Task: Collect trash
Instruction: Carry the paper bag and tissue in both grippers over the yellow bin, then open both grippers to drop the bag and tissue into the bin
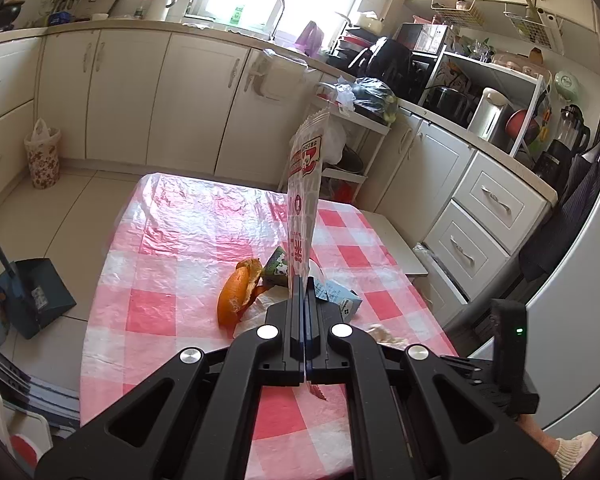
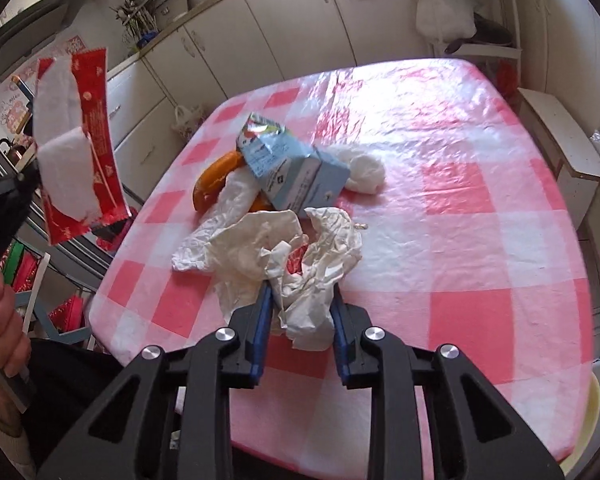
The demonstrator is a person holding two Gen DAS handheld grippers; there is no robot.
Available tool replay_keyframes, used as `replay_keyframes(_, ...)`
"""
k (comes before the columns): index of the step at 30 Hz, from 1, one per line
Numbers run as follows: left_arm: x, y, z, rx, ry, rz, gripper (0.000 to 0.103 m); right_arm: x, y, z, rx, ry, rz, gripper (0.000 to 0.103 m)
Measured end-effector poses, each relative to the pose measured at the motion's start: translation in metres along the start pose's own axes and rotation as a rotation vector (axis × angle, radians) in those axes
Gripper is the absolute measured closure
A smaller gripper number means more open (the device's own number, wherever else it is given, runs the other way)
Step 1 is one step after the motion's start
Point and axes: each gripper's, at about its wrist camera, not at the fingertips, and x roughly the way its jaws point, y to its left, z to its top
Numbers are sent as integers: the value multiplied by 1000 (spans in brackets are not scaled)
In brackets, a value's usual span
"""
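while the left gripper [image 1: 303, 280] pinches a flat red-and-white printed plastic wrapper [image 1: 305, 184] upright above the glossy pink-checked tablecloth [image 2: 460, 208], the right gripper [image 2: 300, 300] sits spread around a crumpled white paper wad [image 2: 300, 256], perhaps touching it. a crushed pale-blue carton [image 2: 296, 172] leans on curled orange peel [image 2: 216, 180].

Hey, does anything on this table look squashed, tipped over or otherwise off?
Yes. The light blue carton lies tipped on its side, its top crushed, resting across the orange peel and a crumpled white paper. The right tool straddles that paper, jaws open. Nothing looks spilled on the tablecloth.
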Motion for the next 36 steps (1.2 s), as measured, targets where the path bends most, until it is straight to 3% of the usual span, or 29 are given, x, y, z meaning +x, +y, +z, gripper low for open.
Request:
replay_keyframes(8,-1,-8,-2,29,-2,-25,102,-64,-38,-19,102,-110,-15,76)
replay_keyframes(15,-5,-32,0,45,-3,-131,102,-123,-77,-47,182,-202,-81,76)
replay_keyframes(20,-2,-78,-9,88,36,-217,102,-144,-105,-69,241,-232,-125,76)
replay_keyframes(24,11,-126,-24,110,102,-306,102,-150,-132,-91,270,-212,-213,76)
replay_keyframes(30,55,-230,-60,199,264,-428,102,-137,-178,-131,372,-142,-289,75)
replay_keyframes(36,113,-313,-108,250,454,-458,102,-119,-217,-161,464,-100,-293,74)
